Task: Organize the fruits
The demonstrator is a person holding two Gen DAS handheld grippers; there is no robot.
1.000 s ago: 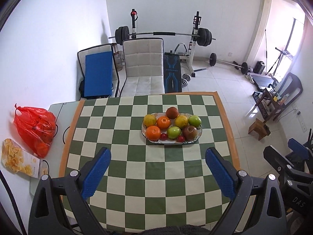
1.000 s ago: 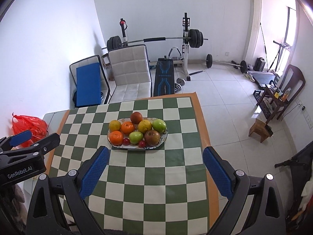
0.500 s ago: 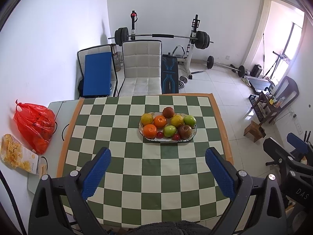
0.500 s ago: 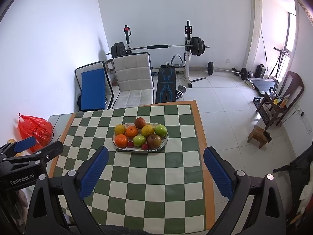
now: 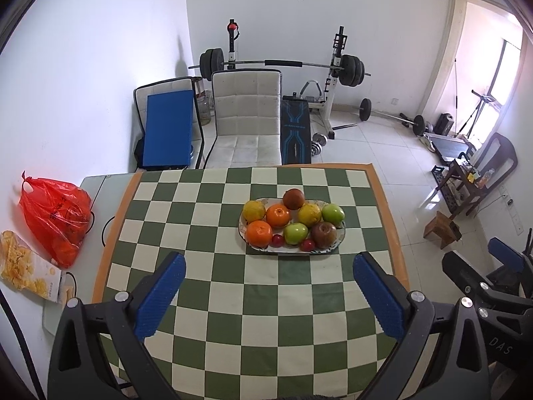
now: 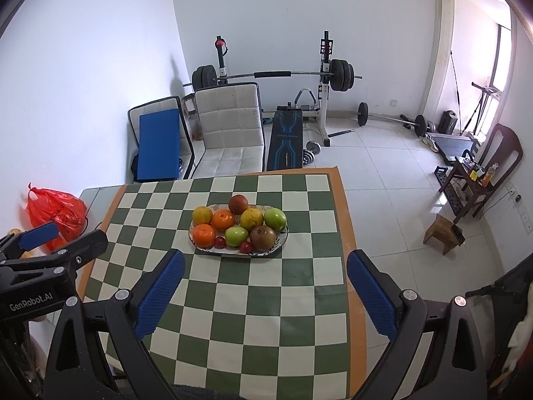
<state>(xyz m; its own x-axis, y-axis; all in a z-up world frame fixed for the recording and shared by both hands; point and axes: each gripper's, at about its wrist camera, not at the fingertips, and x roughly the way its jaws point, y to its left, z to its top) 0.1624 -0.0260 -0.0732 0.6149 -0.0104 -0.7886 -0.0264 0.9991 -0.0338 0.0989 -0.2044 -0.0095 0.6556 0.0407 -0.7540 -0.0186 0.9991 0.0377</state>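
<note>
red bag (image 5: 56, 215): far left of the plate, off the checkered cloth, on the bare table edge; snack box (image 5: 28, 275) just in front of it.
left gripper (image 5: 268, 295): I hold it high, nearer me than the plate; fingers spread wide, nothing between them.
checkered cloth (image 5: 213, 233): covers the table around the plate, bare apart from it.
plate (image 5: 339, 238): my landmark, oval, middle of the cloth, toward the far side.
fruits on plate: two yellowish citrus (image 5: 254, 210), two oranges (image 5: 259, 233), two green apples (image 5: 295, 233), two dark red apples (image 5: 323, 235), two small red fruits (image 5: 277, 240). All touching, packed in one heap.
right gripper (image 6: 265, 291): also on my side of the plate, well above the cloth; fingers wide apart, empty.
change: compared with a second ago, the plate looks smaller and more of the cloth shows in both views, so I've pulled both grippers up and back. No fruit has shifted.
meaning for task: my read is fruit all gathered on the plate, both tools empty and retreating, so either finished or not begun. I can't tell which.
white chair (image 5: 246, 123): behind the plate, past the table's far edge.
</note>
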